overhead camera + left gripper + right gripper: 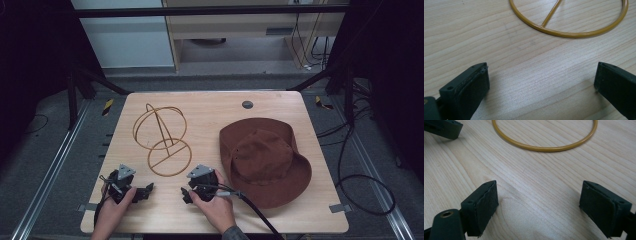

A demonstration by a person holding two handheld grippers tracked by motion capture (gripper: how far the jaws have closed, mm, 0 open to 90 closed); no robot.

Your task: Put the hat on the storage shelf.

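High view, wire hat stand (162, 140) just beyond both claws, left claw (145, 191) wide, right claw (186, 194) wide, both empty

Both tongs — left (145, 191), right (186, 194) — on the table (210, 112), near the wire stand (162, 140) and brown hat (264, 160).

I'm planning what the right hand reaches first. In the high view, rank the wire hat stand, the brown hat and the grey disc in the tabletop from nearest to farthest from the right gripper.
From the right gripper:
1. Wire hat stand: its base ring lies just beyond and to the left.
2. Brown hat: to the right, about as near; too close to call.
3. Grey disc: by the far edge.
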